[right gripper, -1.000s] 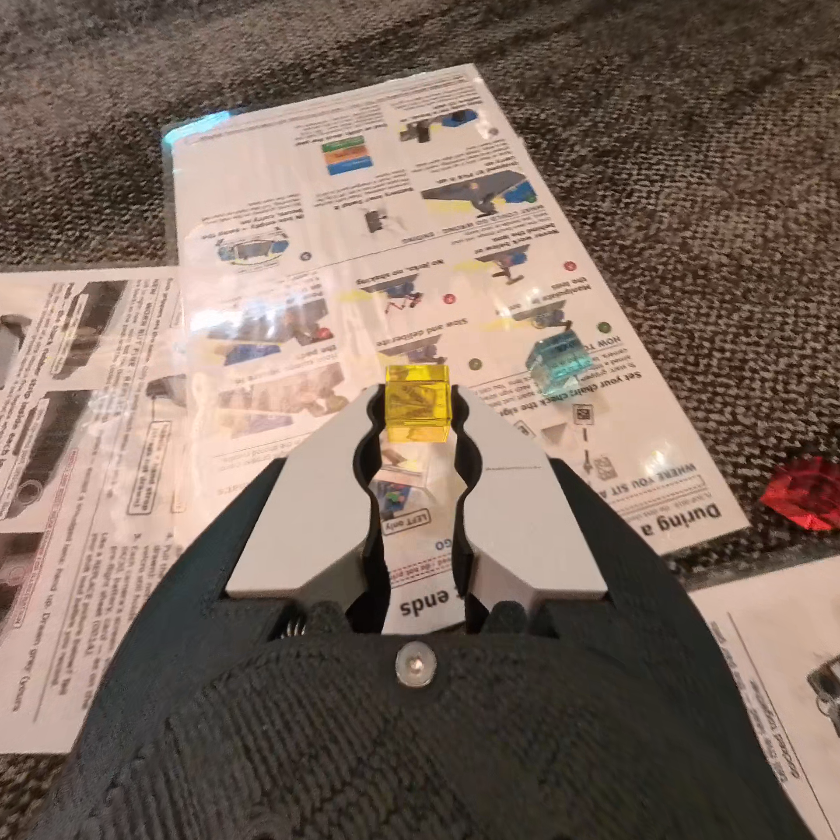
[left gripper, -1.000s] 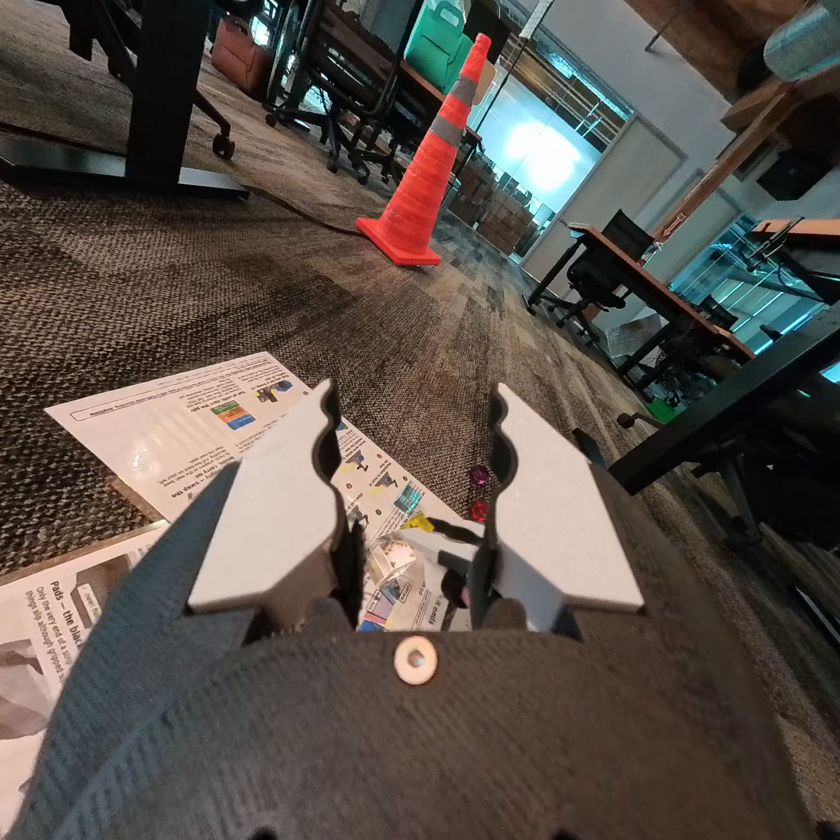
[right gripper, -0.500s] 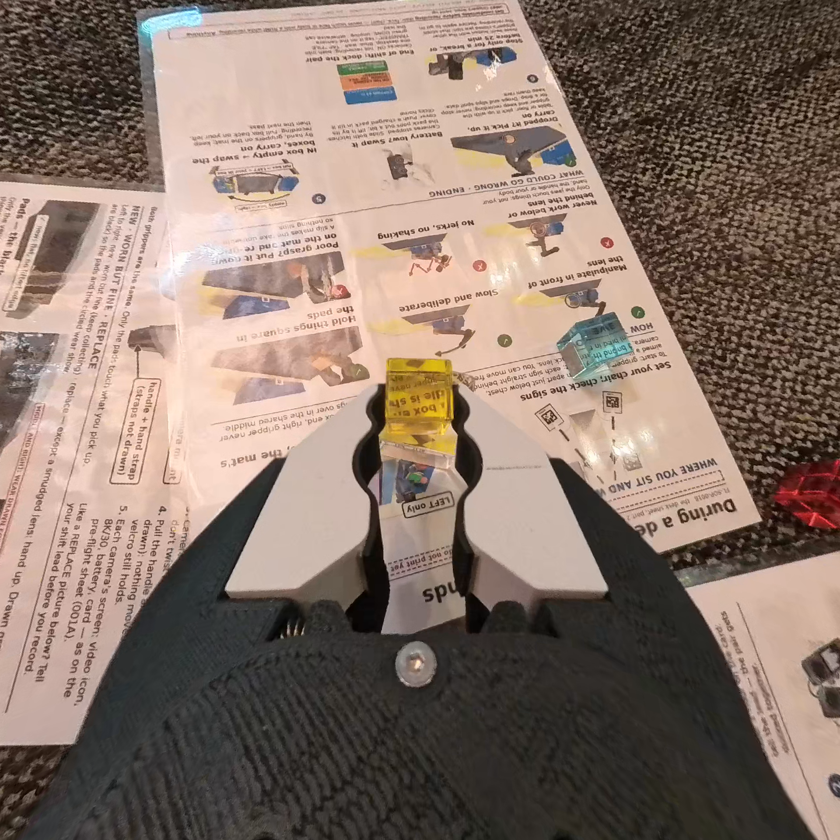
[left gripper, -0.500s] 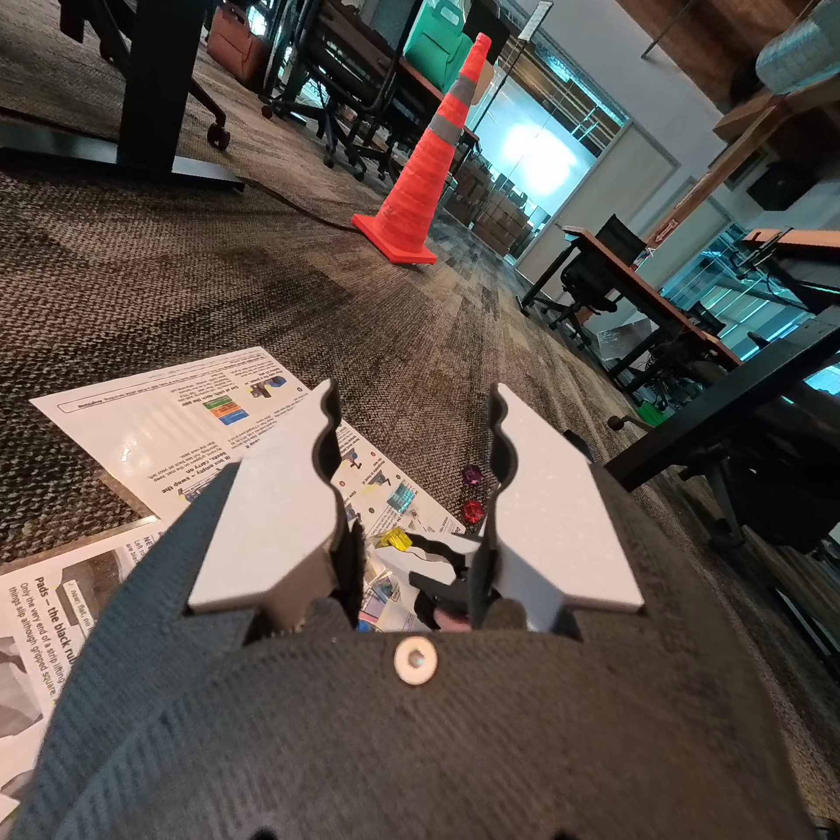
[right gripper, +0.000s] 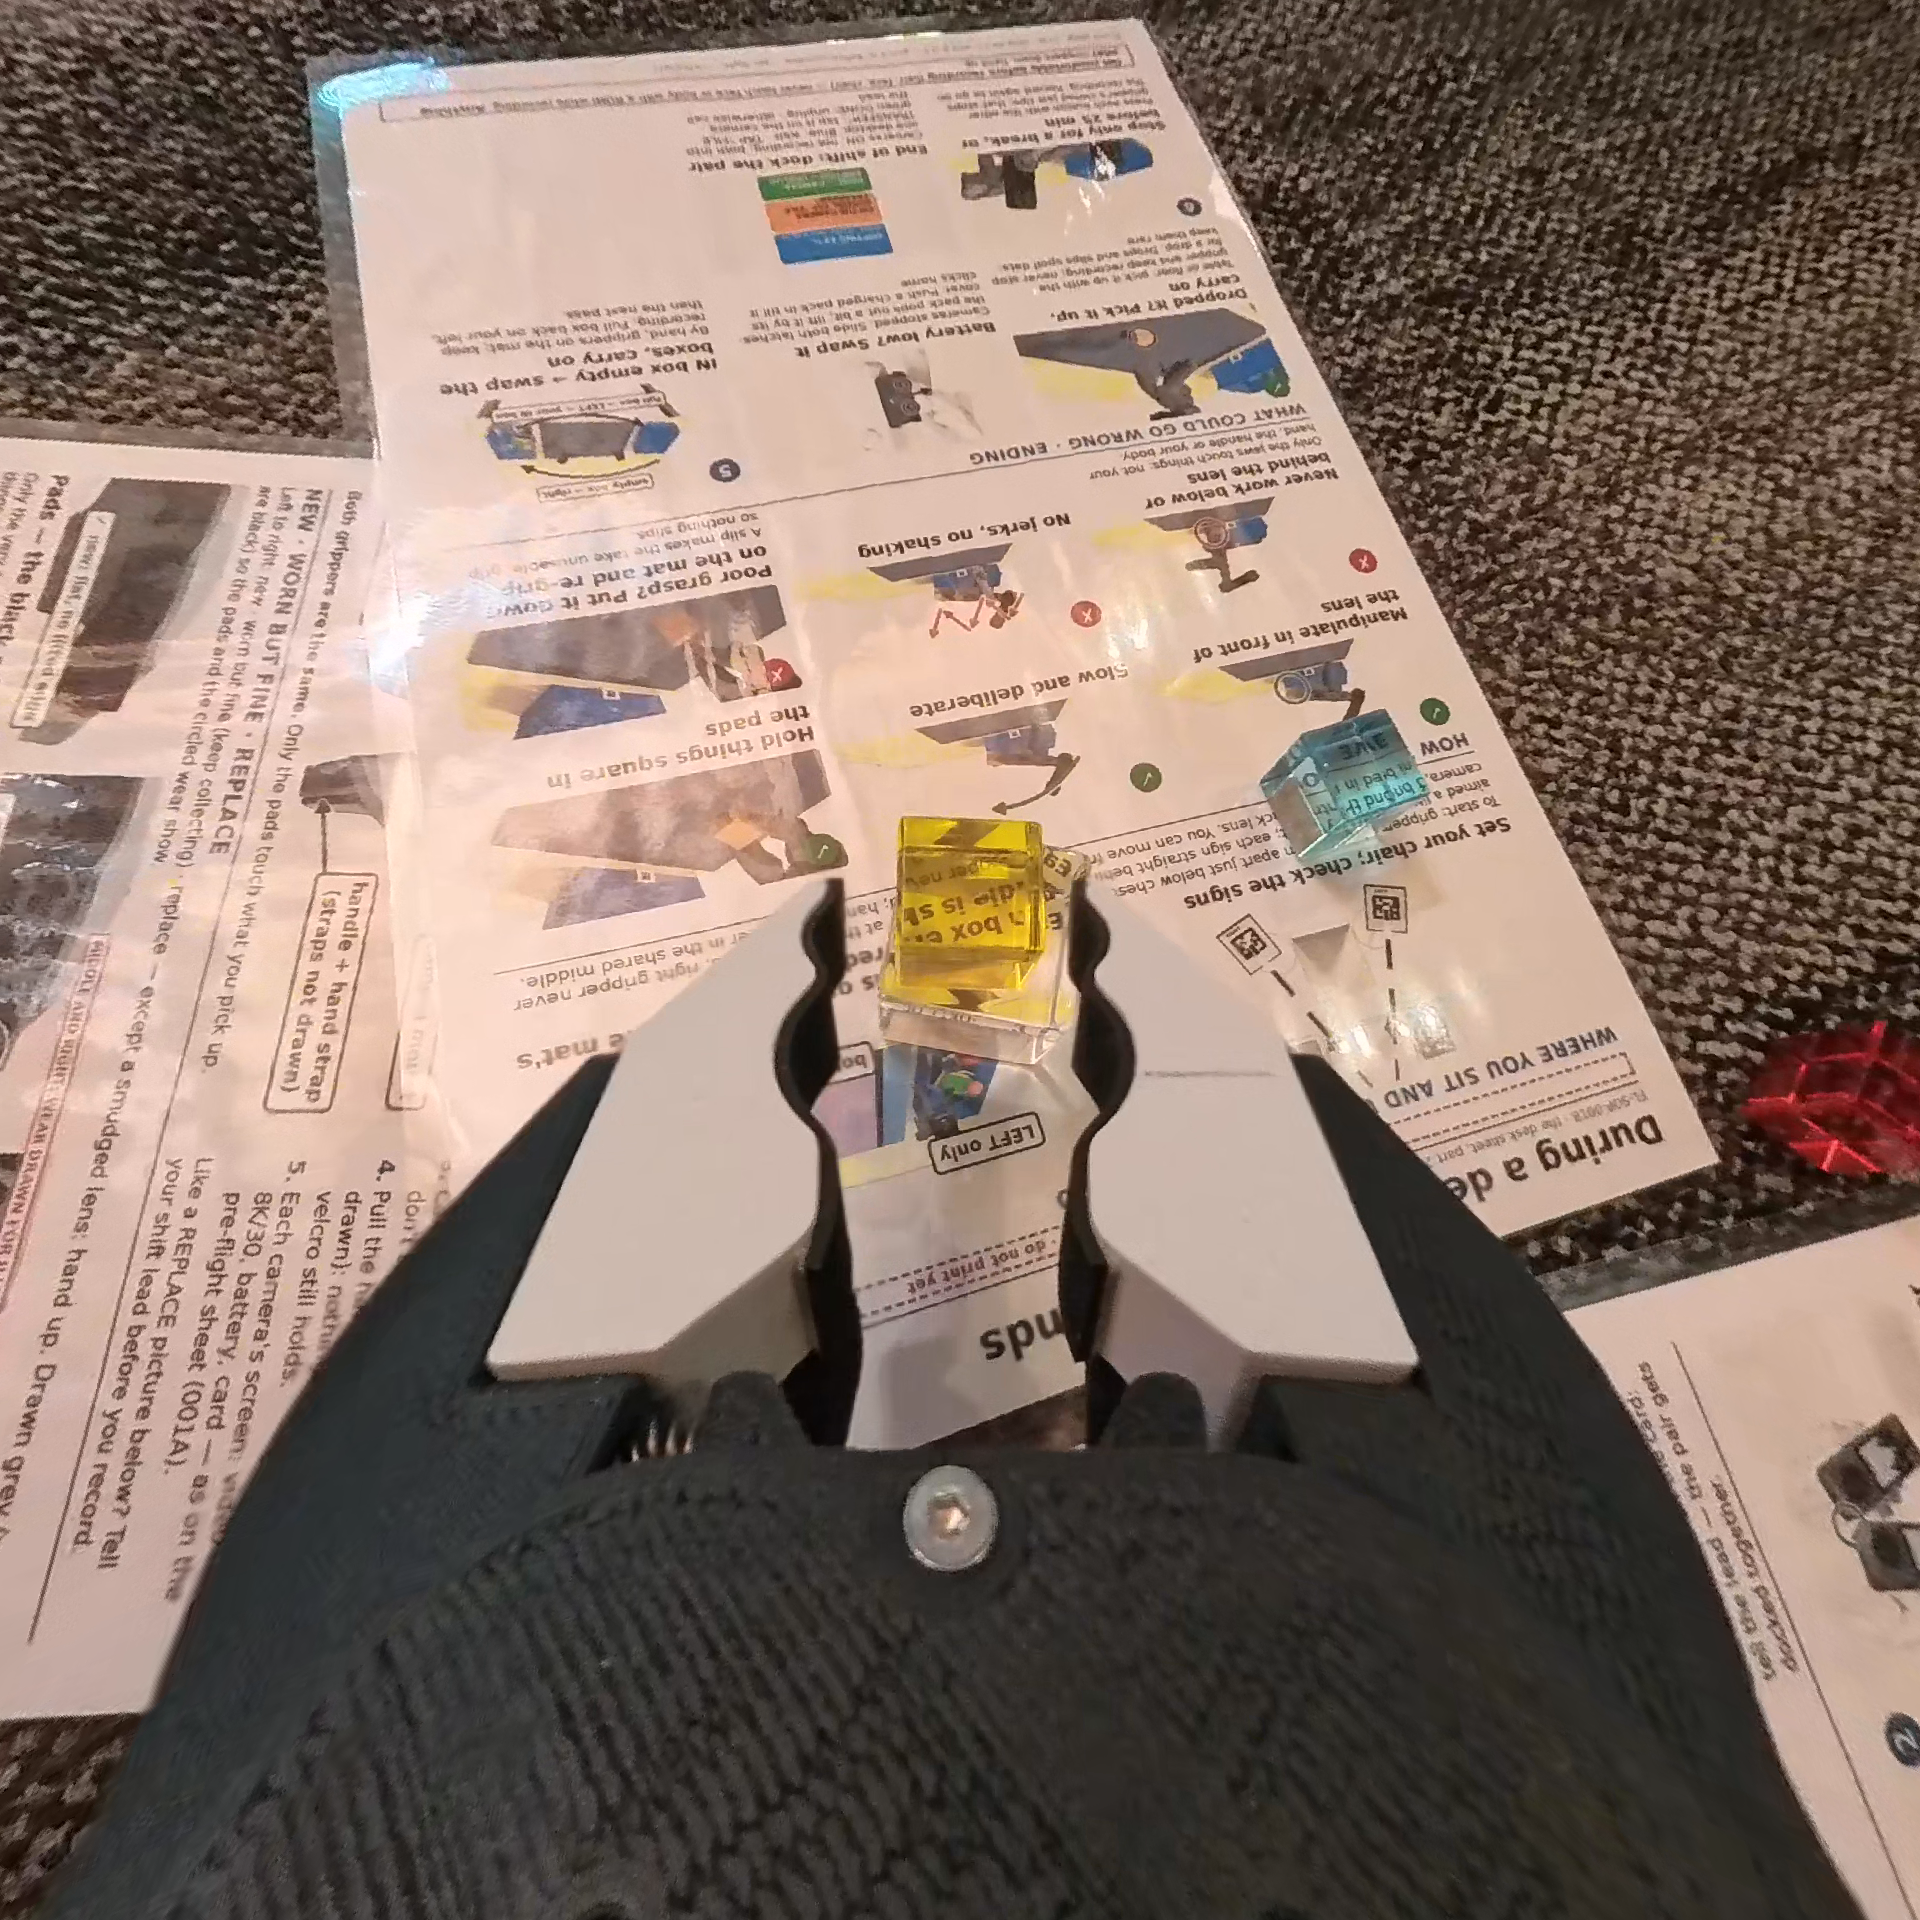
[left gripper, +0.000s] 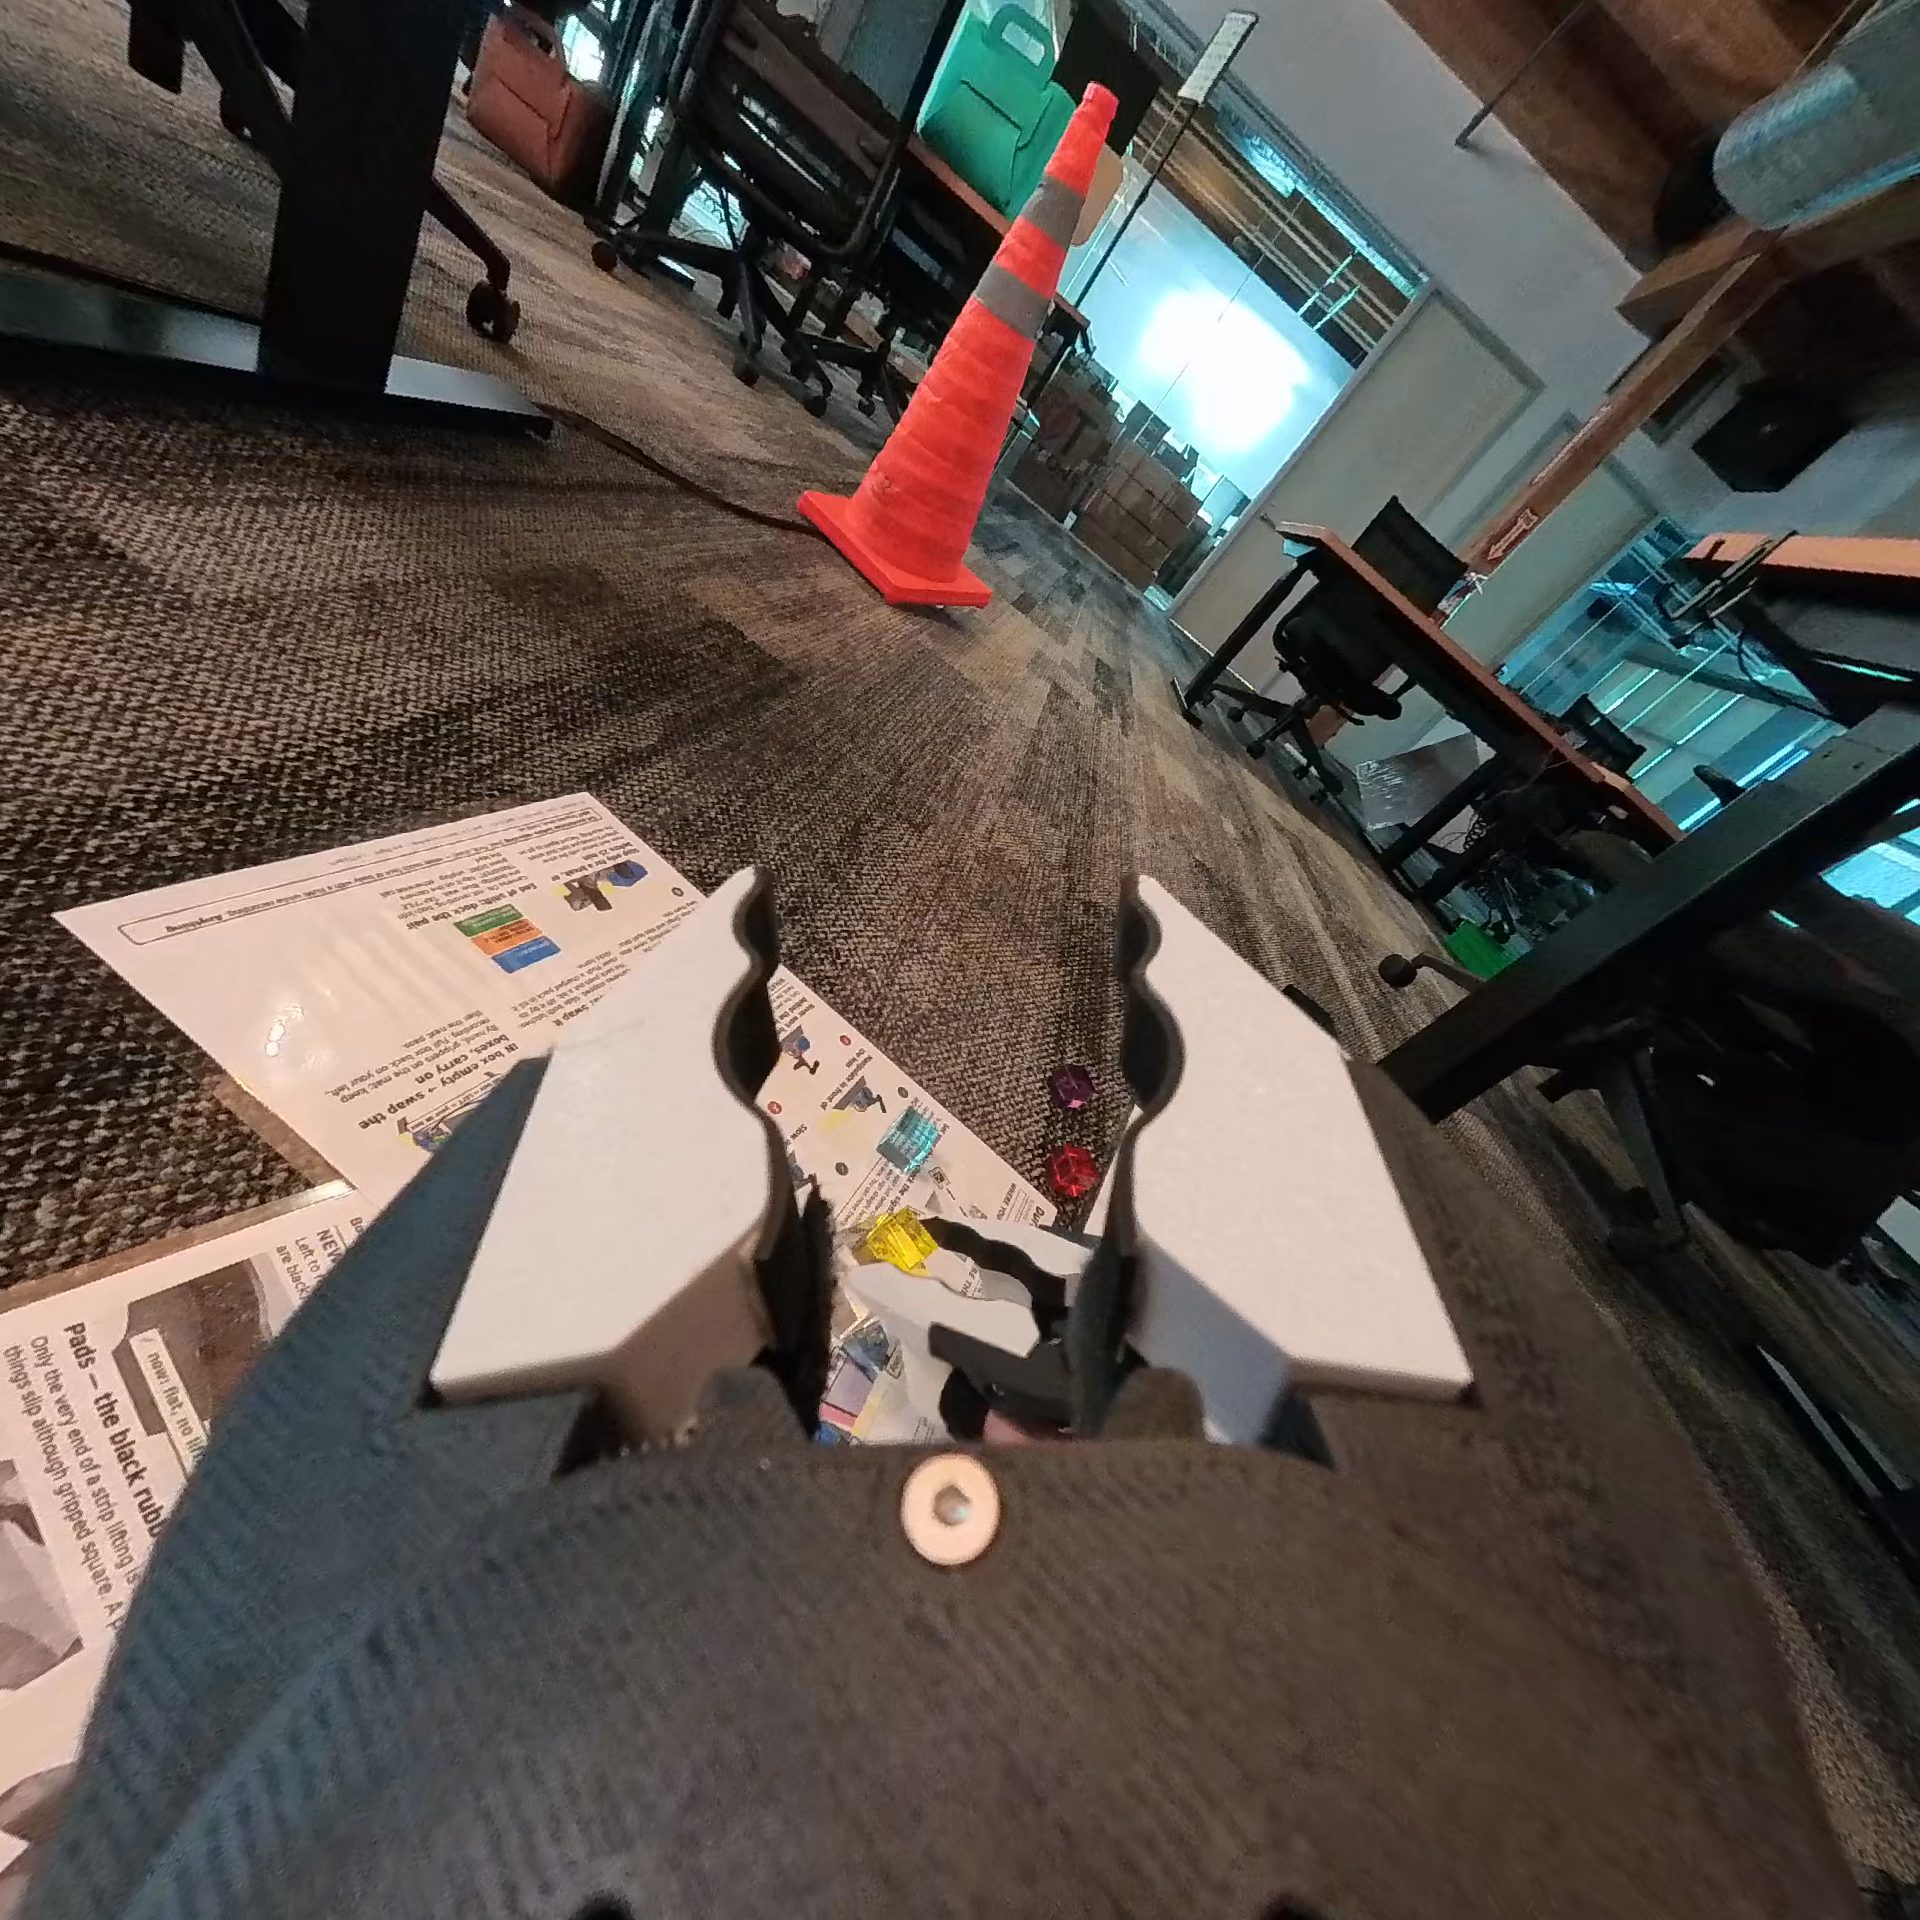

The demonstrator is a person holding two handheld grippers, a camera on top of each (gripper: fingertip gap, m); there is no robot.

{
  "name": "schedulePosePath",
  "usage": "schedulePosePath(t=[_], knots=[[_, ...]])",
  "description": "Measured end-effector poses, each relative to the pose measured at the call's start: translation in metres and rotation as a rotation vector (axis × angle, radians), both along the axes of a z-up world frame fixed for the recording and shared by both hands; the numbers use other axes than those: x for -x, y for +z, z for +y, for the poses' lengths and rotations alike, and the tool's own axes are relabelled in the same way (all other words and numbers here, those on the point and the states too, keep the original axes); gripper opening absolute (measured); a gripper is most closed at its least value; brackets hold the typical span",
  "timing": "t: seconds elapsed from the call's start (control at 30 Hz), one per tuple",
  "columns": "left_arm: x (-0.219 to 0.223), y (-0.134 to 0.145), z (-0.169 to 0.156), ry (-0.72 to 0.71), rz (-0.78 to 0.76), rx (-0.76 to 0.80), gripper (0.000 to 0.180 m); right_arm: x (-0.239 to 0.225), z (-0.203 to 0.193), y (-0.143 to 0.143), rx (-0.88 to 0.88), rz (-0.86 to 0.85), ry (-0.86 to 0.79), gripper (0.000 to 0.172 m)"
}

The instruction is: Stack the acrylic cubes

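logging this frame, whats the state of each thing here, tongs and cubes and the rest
right tongs: open, gap beside the yellow cube
left tongs: open, holding nothing
yellow cube: stacked on a clear cube
blue cube: resting on the laminated sheet
red gem: on the carpet
traffic cone: upright

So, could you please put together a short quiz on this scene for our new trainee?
1. True or false: the yellow cube rests on top of a clear cube.
2. Where does the blue cube lie? A) on bare carpet B) on the laminated sheet C) on top of the yellow cube
3. What colour is the traffic cone in the left wrist view?

Key: 1 true; 2 B; 3 orange, with grey bands.
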State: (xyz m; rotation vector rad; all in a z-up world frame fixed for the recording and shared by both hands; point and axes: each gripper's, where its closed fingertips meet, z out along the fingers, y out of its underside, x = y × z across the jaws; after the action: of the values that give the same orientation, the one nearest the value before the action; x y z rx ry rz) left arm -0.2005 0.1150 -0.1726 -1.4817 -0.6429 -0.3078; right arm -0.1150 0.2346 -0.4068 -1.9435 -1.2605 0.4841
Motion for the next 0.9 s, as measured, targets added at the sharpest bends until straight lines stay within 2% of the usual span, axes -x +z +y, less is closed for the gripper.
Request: schedulePosePath(t=[0.13,0.57,0.73,0.9], knots=[[0.000,0.000,0.000,-0.002,-0.001,-0.001,0.064,-0.003,0.003,0.000,0.006,-0.001,-0.020,0.027],[-0.001,0.000,0.001,-0.005,-0.003,-0.002,0.064,-0.005,0.003,-0.001,0.039,0.004,-0.067,0.026],[-0.001,-0.003,0.001,-0.002,0.008,0.021,0.064,-0.003,0.008,0.013,-0.001,0.085,-0.087,0.053],[-0.006,-0.006,0.004,-0.021,0.023,0.047,0.064,0.004,0.010,0.055,-0.013,0.329,-0.045,0.053]])
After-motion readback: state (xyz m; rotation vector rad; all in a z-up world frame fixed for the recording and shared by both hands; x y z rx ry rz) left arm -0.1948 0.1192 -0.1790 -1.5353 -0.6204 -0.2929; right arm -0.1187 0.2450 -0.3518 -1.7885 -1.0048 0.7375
